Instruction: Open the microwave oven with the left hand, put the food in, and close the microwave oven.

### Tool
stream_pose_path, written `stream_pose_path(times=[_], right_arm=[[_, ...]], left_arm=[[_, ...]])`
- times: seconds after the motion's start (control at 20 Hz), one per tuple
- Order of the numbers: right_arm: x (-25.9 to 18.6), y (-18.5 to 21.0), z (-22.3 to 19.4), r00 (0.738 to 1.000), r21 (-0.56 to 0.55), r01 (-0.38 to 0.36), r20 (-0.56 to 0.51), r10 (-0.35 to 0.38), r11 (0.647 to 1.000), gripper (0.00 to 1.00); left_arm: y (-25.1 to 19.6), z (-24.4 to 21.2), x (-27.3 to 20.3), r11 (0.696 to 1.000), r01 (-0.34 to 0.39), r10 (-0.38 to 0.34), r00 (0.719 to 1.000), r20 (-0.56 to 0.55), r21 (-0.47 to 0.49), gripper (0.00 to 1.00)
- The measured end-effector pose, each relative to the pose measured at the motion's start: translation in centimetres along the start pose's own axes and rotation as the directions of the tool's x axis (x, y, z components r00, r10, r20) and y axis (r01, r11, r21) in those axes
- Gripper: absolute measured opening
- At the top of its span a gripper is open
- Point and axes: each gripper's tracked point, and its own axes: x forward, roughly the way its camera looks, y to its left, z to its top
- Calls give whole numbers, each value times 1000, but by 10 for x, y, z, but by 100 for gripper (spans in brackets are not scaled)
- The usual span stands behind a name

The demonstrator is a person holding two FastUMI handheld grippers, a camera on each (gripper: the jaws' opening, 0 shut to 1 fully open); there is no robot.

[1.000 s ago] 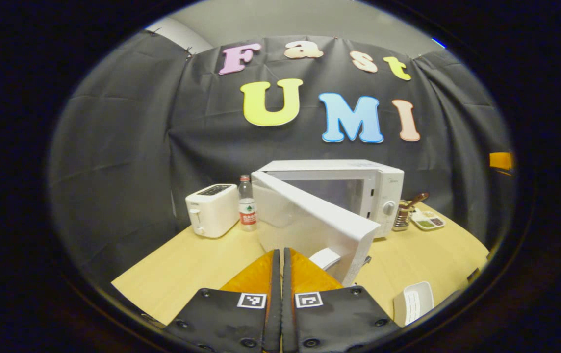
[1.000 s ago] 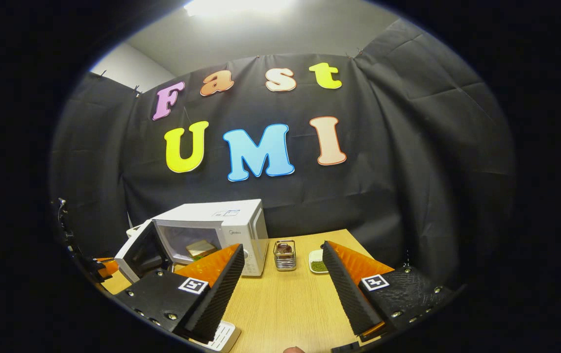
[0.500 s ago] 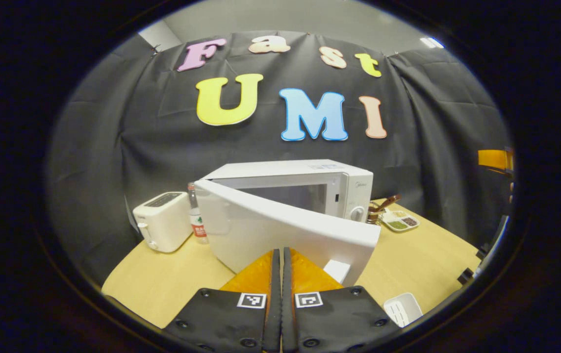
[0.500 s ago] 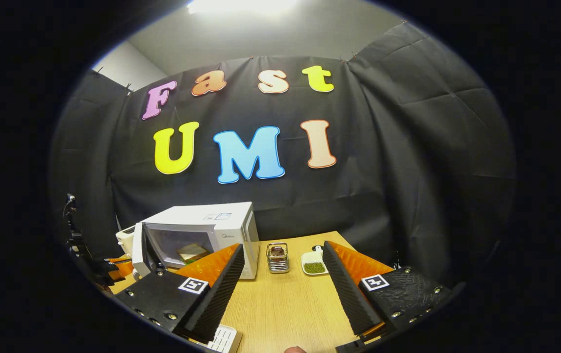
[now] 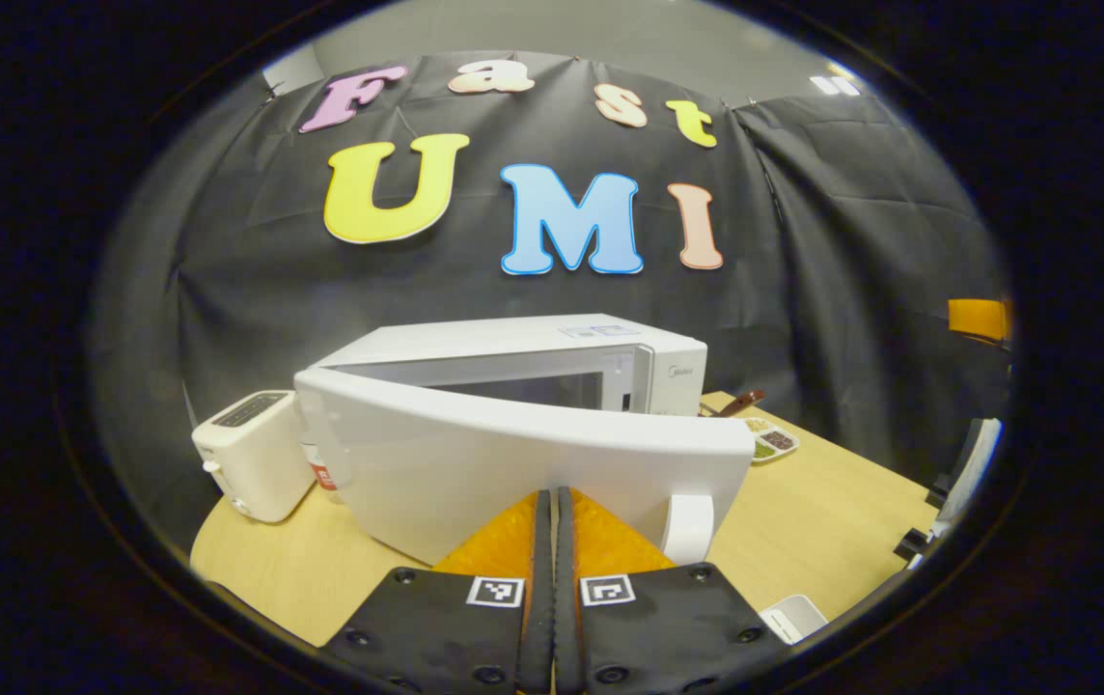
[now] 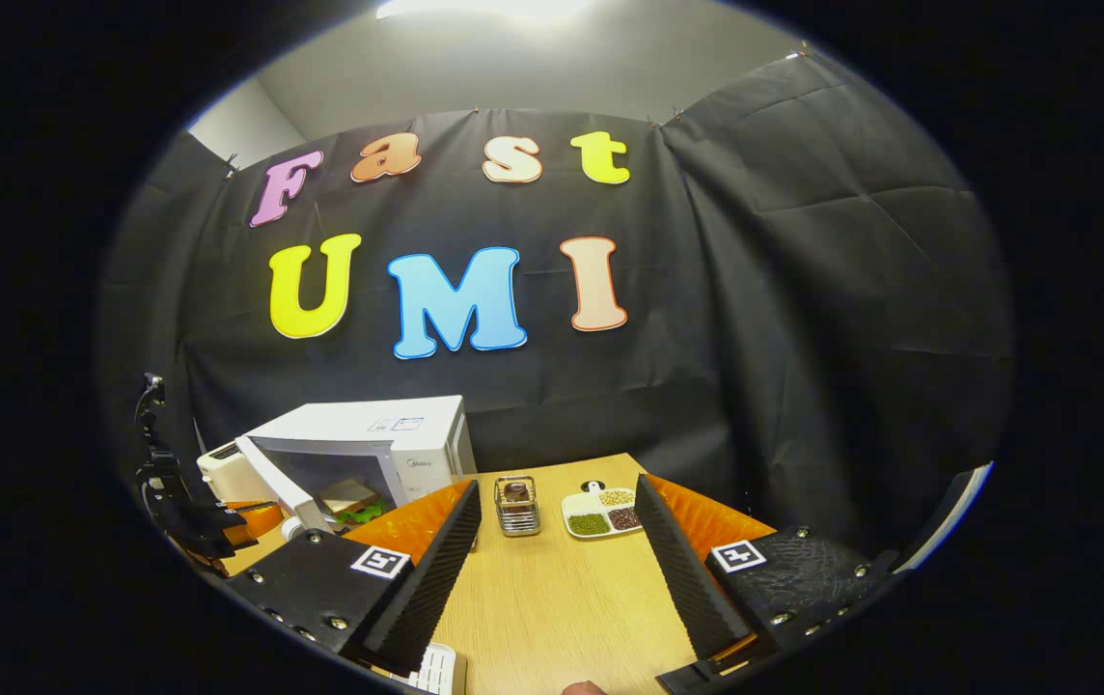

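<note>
In the left gripper view, my left hand-held gripper [image 5: 546, 502] has its fingers pressed together, tips against the microwave oven's [image 5: 552, 362] half-open door [image 5: 513, 454] at 12 o'clock. In the right gripper view, my right hand-held gripper [image 6: 557, 507] is spread wide over the table [image 6: 562, 598]; the sandwich [image 6: 349, 497] sits inside the oven at 10 o'clock.

**Colours and patterns on record**

Microwave [image 5: 513, 362]: white casing, white door [image 5: 523, 463], white handle [image 5: 686, 526]. Toaster [image 5: 248, 454]: white with a dark top. Surface [image 6: 562, 598]: pale yellow wood grain. Left hand-held gripper [image 5: 553, 502]: orange fingers, black base, black-and-white square markers. Right hand-held gripper [image 6: 557, 516]: orange fingers with black ribbed pads [image 6: 673, 565], black base, matching markers. Sandwich [image 6: 349, 499]: tan bread over green. Divided dish [image 6: 600, 514]: white, holding green, brown and beige fillings. Booth wall [image 6: 803, 319]: black cloth.
</note>
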Motion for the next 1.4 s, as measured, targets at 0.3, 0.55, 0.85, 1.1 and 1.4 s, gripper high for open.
stream_pose_path(times=[0.3,0.55,0.85,1.1,1.4], right_arm=[[-7,-1,-2,998,1,60,0,-60,998,98],[-15,-4,-7,994,-9,105,-10,-105,994,98],[-17,-7,-8,988,-13,150,-16,-150,989,98],[-15,0,-8,988,-28,155,-21,-155,988,98],[-8,15,-12,991,-37,129,-24,-129,991,93]], left_arm=[[6,8,42,999,36,-36,999,-5,-16,7],[11,12,74,998,46,-46,999,-5,-30,7],[18,21,105,999,51,-51,999,-1,-20,7],[26,26,121,998,44,-44,999,11,-46,7],[35,30,131,1000,-25,25,999,36,-12,7]])
